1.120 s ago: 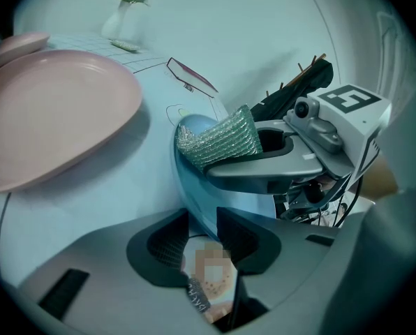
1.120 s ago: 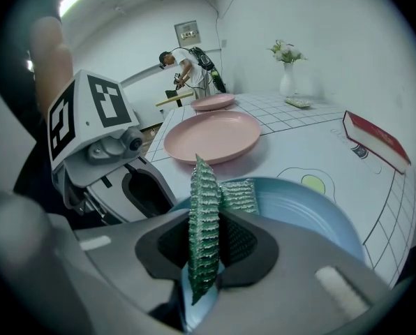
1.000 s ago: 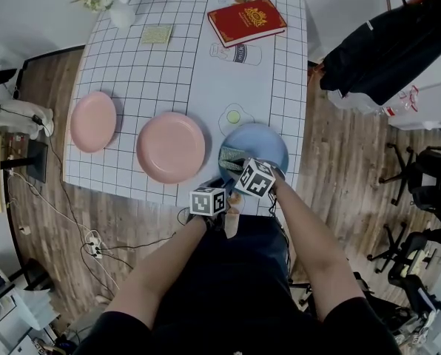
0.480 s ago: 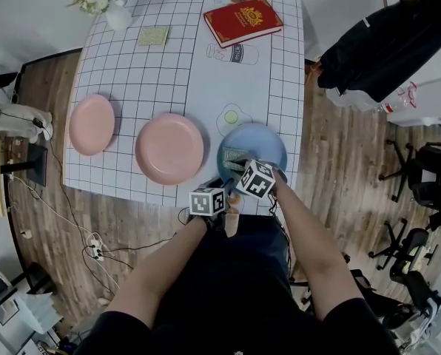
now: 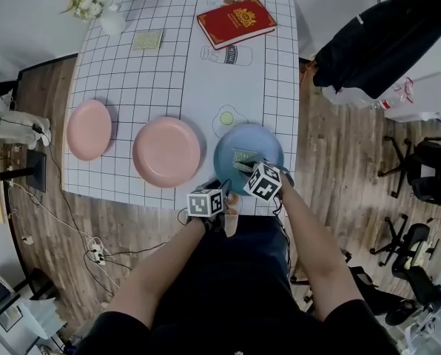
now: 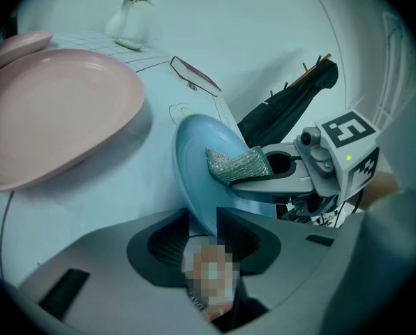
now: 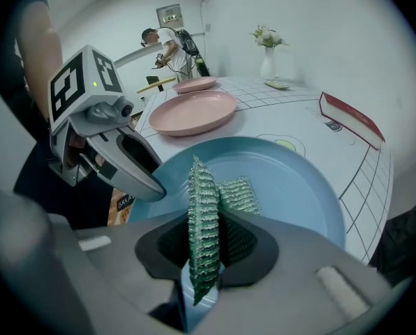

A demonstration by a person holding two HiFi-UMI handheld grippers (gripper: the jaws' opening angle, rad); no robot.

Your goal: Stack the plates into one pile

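Head view: blue plate (image 5: pixel 259 145) at table (image 5: pixel 169 65) near edge, right of pink plate (image 5: pixel 166 151), left gripper (image 5: pixel 220 189) and right gripper (image 5: pixel 246 165) both at it; left gripper view: jaws slightly apart, pinching plate rim; right gripper view: jaws clamp green pad (image 7: pixel 203 208), apparently resting on plate.

You have a smooth, faintly glossy blue plate (image 5: pixel 263 140) at lower centre, rough glittery green mesh scouring pad (image 7: pixel 204 211) in your matt grey plastic right gripper (image 7: pixel 209 239), smooth matt pink plate (image 5: pixel 166 151) left of it, smooth white tablecloth (image 5: pixel 169 72), glossy red book (image 5: pixel 237 19), wood-grain floor (image 5: pixel 339 161).
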